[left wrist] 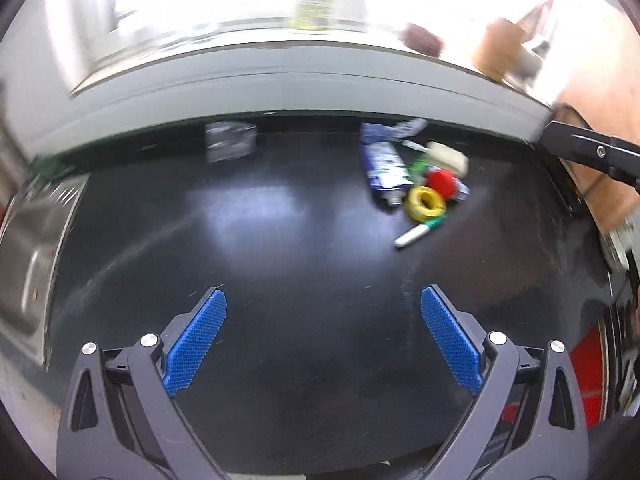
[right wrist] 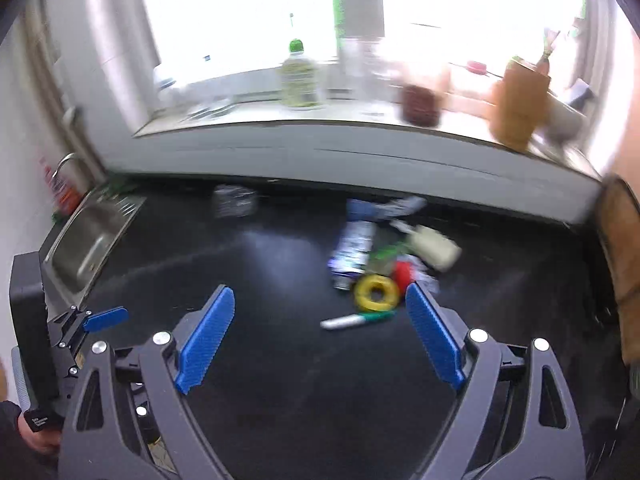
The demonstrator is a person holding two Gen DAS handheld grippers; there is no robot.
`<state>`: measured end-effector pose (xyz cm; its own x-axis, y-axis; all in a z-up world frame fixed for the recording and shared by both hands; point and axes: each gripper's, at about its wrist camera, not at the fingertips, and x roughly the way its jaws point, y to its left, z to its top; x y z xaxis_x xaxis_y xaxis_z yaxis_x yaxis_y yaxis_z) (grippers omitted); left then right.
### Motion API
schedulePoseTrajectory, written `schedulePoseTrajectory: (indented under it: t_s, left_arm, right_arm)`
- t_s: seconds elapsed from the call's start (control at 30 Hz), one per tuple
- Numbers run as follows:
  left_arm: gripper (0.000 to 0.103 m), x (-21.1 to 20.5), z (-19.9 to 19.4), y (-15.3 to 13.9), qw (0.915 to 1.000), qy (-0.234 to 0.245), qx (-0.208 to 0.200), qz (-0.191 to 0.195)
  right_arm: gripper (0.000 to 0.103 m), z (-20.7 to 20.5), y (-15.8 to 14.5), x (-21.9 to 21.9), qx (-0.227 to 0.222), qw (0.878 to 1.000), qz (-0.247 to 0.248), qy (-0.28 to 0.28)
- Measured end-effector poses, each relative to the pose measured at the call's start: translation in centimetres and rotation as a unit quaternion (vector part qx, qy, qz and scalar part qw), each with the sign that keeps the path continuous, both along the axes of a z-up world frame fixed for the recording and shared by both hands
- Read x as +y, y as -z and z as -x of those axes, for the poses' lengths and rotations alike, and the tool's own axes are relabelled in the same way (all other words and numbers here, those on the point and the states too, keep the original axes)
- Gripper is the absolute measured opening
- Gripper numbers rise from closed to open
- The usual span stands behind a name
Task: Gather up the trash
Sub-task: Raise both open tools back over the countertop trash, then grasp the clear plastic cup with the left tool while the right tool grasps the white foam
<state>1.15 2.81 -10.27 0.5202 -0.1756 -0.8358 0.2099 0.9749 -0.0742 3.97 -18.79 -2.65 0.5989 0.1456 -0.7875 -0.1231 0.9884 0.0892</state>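
left wrist view: the left gripper [left wrist: 323, 300] hangs over a black counter [left wrist: 280, 264] with its blue pads [left wrist: 196, 344] spread wide and nothing between them. the trash sits in a small heap toward the far right of the counter, close to the grey wall: a squeezed tube [left wrist: 386, 166] beside a yellow ring [left wrist: 426, 201], a red lump [left wrist: 440, 182] just behind the ring, a cream-coloured piece [left wrist: 448, 156] and a crumpled blue wrapper [left wrist: 392, 130] at the back. a marker pen [left wrist: 418, 232] lies just in front of the ring. a crumpled clear wrapper [left wrist: 231, 140] lies apart, against the wall. a steel sink [left wrist: 36, 240] edges the counter on the left. part of the right gripper [left wrist: 596, 154] juts in at the right edge.

right wrist view: the right gripper [right wrist: 320, 294] hovers over the same counter [right wrist: 260, 360], jaws wide apart and empty. the heap lies just ahead, the yellow ring [right wrist: 376, 292] and marker pen [right wrist: 356, 320] nearest, the tube [right wrist: 352, 252] behind. the left gripper [right wrist: 105, 318] shows at the lower left, above the sink [right wrist: 84, 240]. a green-capped bottle [right wrist: 298, 80] stands on the bright windowsill [right wrist: 240, 120]; everything is blurred.
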Motion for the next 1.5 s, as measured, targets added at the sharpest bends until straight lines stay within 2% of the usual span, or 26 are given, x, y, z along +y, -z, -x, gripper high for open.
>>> schedulePoseTrajectory:
  t_s: [0.1, 0.33, 0.5, 0.73, 0.83, 1.0, 1.1, 1.17, 1.33, 1.5]
  left_arm:
    - [0.095, -2.9, -0.8, 0.5, 0.9997, 0.022, 0.008, -0.007]
    - [0.095, -3.5, -2.4, 1.3, 0.9997, 0.009, 0.020, -0.005]
    - [0.095, -1.7, -4.4, 2.2, 0.9993, -0.024, 0.024, -0.015]
    - [0.095, 3.5, -10.7, 3.6, 0.9965, -0.079, 0.015, -0.025]
    - [0.095, 4.6, -14.3, 4.4, 0.9959, -0.087, 0.010, -0.023]
    - [0.095, 5.4, -20.7, 7.0, 0.9935, -0.101, 0.002, -0.053]
    - [0.095, 5.9, -24.4, 9.3, 0.9925, -0.111, 0.016, -0.050]
    - [0.095, 6.2, -26.7, 11.1, 0.9909, -0.117, 0.025, -0.062]
    - [0.095, 6.8, -30.1, 13.9, 0.9889, -0.126, 0.038, -0.069]
    - [0.095, 6.7, -31.7, 15.3, 0.9887, -0.129, 0.040, -0.064]
  right_arm:
    - [0.085, 0.3, 0.5, -3.0, 0.004, 1.000, 0.002, 0.020]
    - [0.085, -0.8, 1.1, -5.2, 0.013, 1.000, -0.001, 0.024]
    - [0.085, -3.1, 1.9, -5.8, 0.022, 1.000, -0.008, 0.014]
    - [0.085, -6.6, 3.8, -6.4, 0.040, 0.999, -0.005, 0.017]
    - [0.085, -8.5, 5.1, -6.8, 0.053, 0.998, 0.000, 0.026]
    - [0.085, -12.2, 7.9, -7.3, 0.080, 0.996, 0.007, 0.033]
    - [0.085, -14.8, 9.9, -7.7, 0.095, 0.995, 0.019, 0.034]
    - [0.085, -16.5, 11.5, -8.0, 0.105, 0.994, 0.029, 0.032]
    - [0.085, -20.0, 15.4, -8.5, 0.128, 0.990, 0.051, 0.011]
    - [0.085, -22.6, 19.6, -9.5, 0.156, 0.986, 0.062, -0.010]
